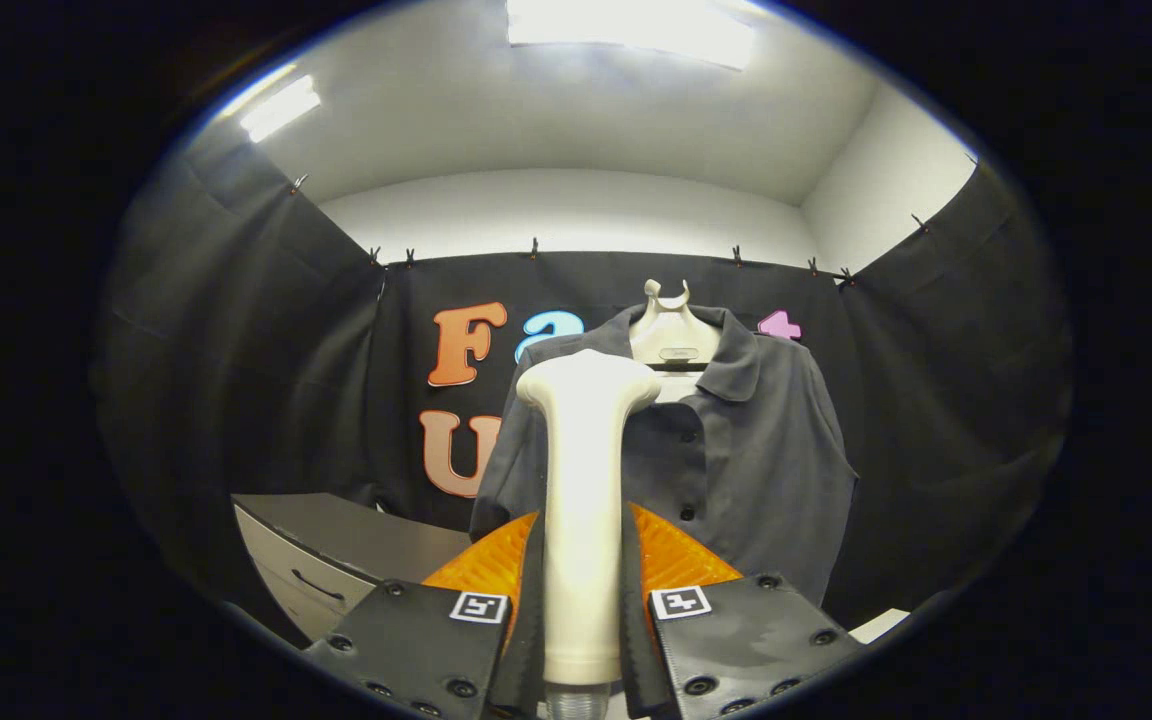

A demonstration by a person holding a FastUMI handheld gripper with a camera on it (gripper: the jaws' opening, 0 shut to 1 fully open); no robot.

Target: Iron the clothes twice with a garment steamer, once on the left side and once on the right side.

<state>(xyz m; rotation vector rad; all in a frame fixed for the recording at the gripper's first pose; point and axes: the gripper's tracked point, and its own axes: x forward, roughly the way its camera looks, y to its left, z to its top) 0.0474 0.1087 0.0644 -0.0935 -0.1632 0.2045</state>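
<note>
A cream garment steamer (584, 500) stands upright between my fingers, and my gripper (583, 590) is shut on its handle. Its wide head rises just in front of the left chest of a dark grey short-sleeved shirt (736, 460). The shirt hangs on a pale hanger (674, 335) against the black cloth wall, collar open, buttons down the middle. I cannot tell whether the steamer head touches the fabric. The steamer hides part of the shirt's left front.
A grey cabinet with a drawer handle (321, 560) stands low to the left of the shirt. A pale surface corner (881, 625) shows beyond the right finger. Black cloth walls close in both sides.
</note>
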